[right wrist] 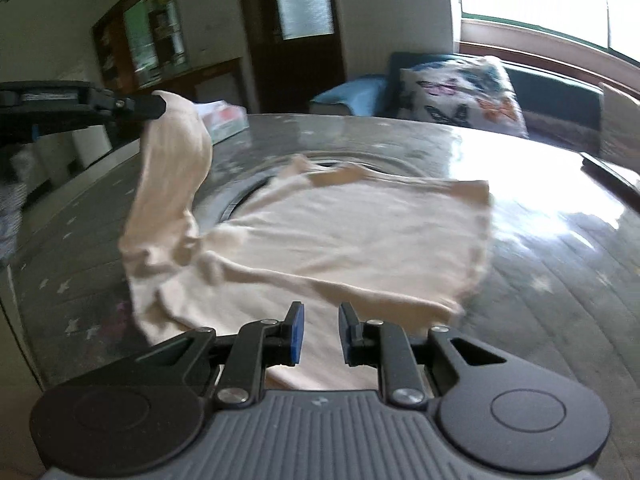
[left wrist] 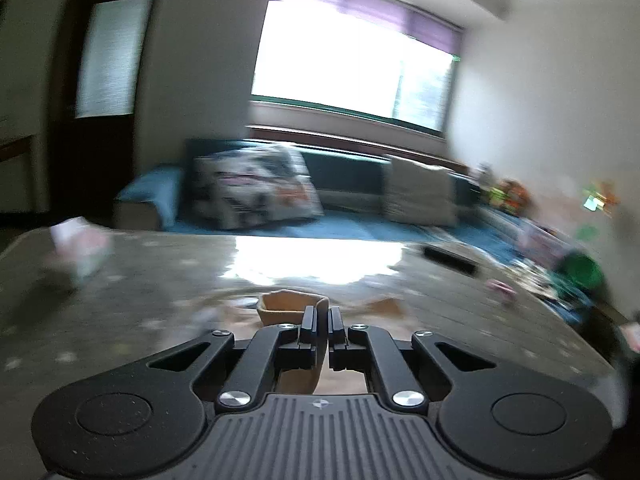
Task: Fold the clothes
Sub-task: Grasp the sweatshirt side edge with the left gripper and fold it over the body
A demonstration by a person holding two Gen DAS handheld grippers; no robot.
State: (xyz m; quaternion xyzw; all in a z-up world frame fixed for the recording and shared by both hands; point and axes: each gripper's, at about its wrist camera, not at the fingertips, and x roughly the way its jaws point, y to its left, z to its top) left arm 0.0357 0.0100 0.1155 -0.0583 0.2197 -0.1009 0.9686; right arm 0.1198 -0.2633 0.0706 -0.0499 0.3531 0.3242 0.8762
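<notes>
so the cream garment [right wrist: 320,240] is mostly spread flat on the table [right wrist: 560,280], just ahead of the right claw [right wrist: 320,320], with one corner pulled up off to that claw's left, pinched in the left claw [right wrist: 162,105]. Left claw's fingers are pressed tight on the fabric, it pokes out past the tips in its own view [left wrist: 288,306]. Right claw is only slightly spread; cloth runs under it, but I can't tell if it's actually pinching any

For a clean fold I'd carry that raised corner across in one arc and keep the body pinned so it doesn't drag

Fabric looks soft, thin, a bit ribbed, drapes limp. Tabletop is glossy, so probably slippery. Butterfly cushion [right wrist: 460,92] sits on the sofa well beyond the claws
</notes>
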